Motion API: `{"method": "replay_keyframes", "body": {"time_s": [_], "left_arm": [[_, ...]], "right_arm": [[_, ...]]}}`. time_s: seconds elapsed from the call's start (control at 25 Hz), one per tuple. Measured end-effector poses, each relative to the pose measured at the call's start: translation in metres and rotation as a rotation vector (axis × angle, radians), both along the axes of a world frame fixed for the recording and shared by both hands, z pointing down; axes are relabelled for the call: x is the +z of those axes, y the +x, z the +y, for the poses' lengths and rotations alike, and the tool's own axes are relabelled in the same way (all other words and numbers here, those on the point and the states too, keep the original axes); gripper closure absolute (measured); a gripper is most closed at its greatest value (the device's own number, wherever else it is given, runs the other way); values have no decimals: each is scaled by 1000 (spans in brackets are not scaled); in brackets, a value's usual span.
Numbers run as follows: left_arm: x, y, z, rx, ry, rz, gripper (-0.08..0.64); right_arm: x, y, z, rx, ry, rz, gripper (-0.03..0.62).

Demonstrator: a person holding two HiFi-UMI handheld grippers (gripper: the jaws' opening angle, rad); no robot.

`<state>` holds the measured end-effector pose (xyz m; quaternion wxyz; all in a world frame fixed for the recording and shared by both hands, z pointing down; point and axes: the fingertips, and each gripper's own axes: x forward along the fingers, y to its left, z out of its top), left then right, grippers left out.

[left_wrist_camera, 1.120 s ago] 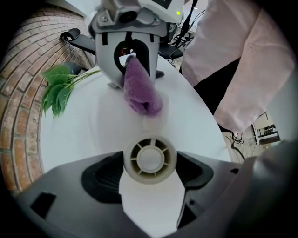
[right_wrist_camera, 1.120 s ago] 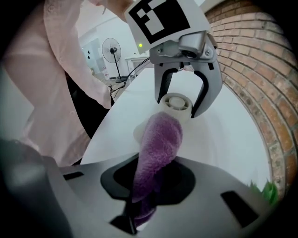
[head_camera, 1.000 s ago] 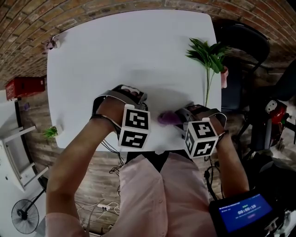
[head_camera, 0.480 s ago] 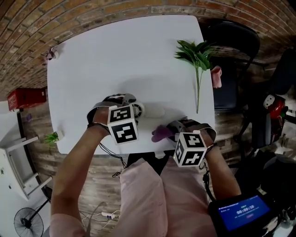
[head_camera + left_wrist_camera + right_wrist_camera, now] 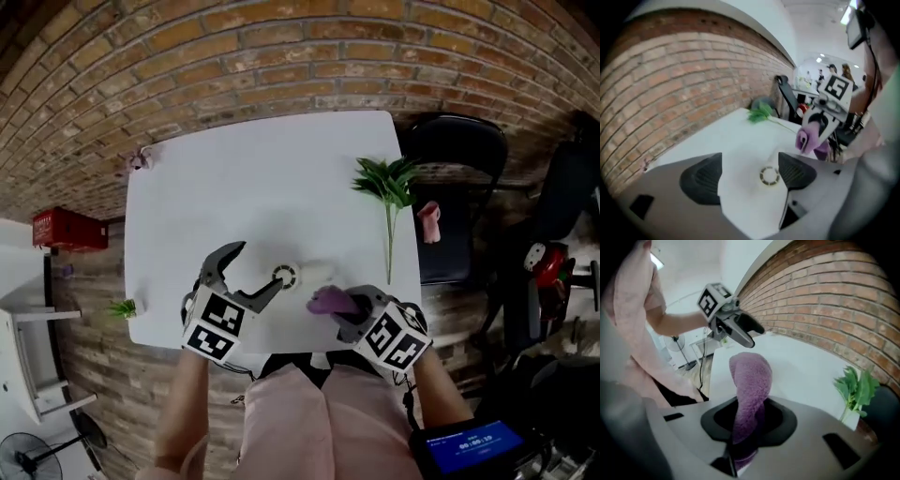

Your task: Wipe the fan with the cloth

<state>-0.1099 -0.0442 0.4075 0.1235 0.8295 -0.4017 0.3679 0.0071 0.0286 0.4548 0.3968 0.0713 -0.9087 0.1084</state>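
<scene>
Items, nearest first, as we count them.

- Person's pink shirt (image 5: 319,408): behind both grippers, at the bottom of the head view.
- Right gripper (image 5: 341,307): jaws pinched on the purple cloth (image 5: 327,300). In the right gripper view the cloth rises from between the pads and curls forward past the tips.
- Left gripper (image 5: 259,265): jaws spread wide, having just been opening, and the pads press on nothing. It is held above the table and angled down.
- Fan (image 5: 285,276): small and white, its round ringed face turned up. It lies on the table beneath the left gripper's open jaws. In the left gripper view it shows in the gap, just beside the pad nearer the right gripper. It seems clear of that jaw, though we cannot tell for certain. The cloth hangs just beside the fan, on the right gripper's side, apart from it.
- White table (image 5: 262,178): spreads ahead of both grippers.
- Green plant sprig (image 5: 386,183): ahead of the right gripper, its thin stem running back toward that gripper.
- Black chair (image 5: 450,155): off the table, beyond the sprig and outward of the right gripper.
- Red box (image 5: 66,230): off the table, well outward of the left gripper.
- Brick wall (image 5: 281,56): farthest ahead of both grippers.
</scene>
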Motion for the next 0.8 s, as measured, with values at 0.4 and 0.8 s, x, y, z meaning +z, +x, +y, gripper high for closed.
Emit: {"method": "replay_keyframes", "body": {"time_s": [0.4, 0.8], "left_arm": [[-212, -44, -26, -551, 658, 280, 545], [-266, -36, -20, -583, 831, 309, 545]], "right_arm": [[-205, -22, -130, 467, 385, -419, 508], [-252, -34, -135, 484, 534, -504, 520]]}}
